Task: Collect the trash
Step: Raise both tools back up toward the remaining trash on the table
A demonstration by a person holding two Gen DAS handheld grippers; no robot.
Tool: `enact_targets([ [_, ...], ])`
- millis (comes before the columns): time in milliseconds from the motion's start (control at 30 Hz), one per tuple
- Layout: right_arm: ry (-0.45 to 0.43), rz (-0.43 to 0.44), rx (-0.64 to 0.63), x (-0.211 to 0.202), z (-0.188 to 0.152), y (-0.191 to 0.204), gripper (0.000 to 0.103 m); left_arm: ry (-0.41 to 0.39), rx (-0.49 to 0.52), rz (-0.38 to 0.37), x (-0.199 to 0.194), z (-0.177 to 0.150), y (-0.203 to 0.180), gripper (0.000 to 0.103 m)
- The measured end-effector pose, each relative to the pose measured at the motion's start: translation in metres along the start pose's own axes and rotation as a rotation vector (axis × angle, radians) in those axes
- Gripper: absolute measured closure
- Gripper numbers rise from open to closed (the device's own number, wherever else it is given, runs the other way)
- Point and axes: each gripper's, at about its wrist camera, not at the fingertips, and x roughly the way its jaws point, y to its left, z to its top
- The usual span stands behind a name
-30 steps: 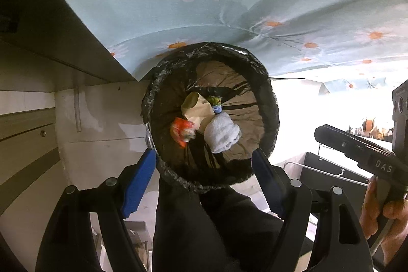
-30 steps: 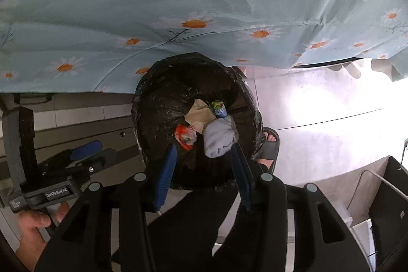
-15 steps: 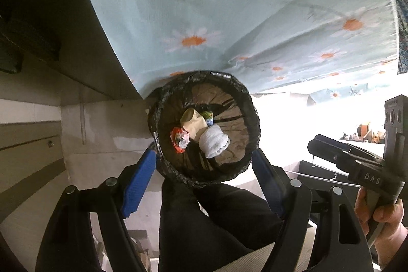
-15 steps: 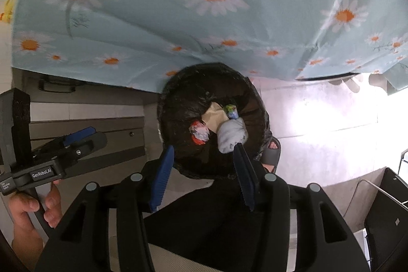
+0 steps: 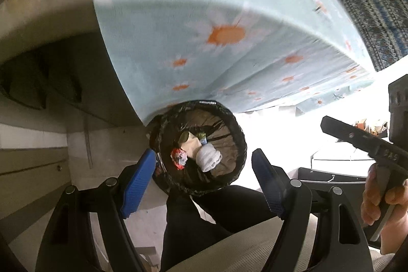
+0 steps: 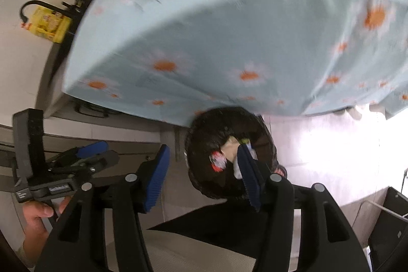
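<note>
Both grippers have risen, so the bin (image 5: 197,148) looks smaller, tucked under the tablecloth's (image 5: 229,37) near edge. Left gripper (image 5: 204,179) stands apart, empty; right gripper (image 6: 204,177) is opening, empty. Crumpled trash (image 5: 207,156) lies inside the black-lined bin.

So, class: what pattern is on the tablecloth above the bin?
Pale blue tablecloth with orange-centred white daisies, clearest in the left wrist view.

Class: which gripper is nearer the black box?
Right. The right gripper, jaws opening and empty, hangs beside the trash bin towards the black box; the left gripper, towards the drawers.
</note>
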Motion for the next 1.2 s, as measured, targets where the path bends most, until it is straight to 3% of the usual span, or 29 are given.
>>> enact_targets([
  [233, -0.115, 0.032, -0.051, -0.048, 0.013, 0.032, 0.041, -0.033, 0.053, -0.006, -0.03, 0.008, -0.01, 0.028],
  [467, -0.247, 0.021, -0.093, -0.09, 0.034, 0.052, 0.03, -0.136, 0.113, -0.044, -0.082, 0.024, -0.029, 0.028],
  [700, -0.331, -0.016, -0.108, -0.112, 0.063, 0.06, 0.017, -0.234, 0.144, -0.028, -0.114, 0.054, -0.043, 0.028],
  [767, -0.341, -0.042, -0.125, -0.115, 0.076, 0.063, 0.016, -0.258, 0.145, -0.01, -0.12, 0.062, -0.044, 0.023],
  [833, -0.352, -0.054, -0.141, -0.116, 0.089, 0.066, 0.006, -0.286, 0.139, 0.009, -0.127, 0.071, -0.043, 0.023],
  [1000, -0.384, -0.087, -0.185, -0.115, 0.13, 0.076, 0.006, -0.314, 0.098, 0.026, -0.13, 0.09, -0.039, 0.022],
  [1100, -0.4, -0.116, -0.197, -0.112, 0.159, 0.077, 0.006, -0.323, 0.065, 0.039, -0.126, 0.103, -0.033, 0.014],
  [1200, -0.394, -0.135, -0.199, -0.101, 0.186, 0.075, 0.006, -0.318, 0.039, 0.052, -0.12, 0.117, -0.028, 0.014],
])
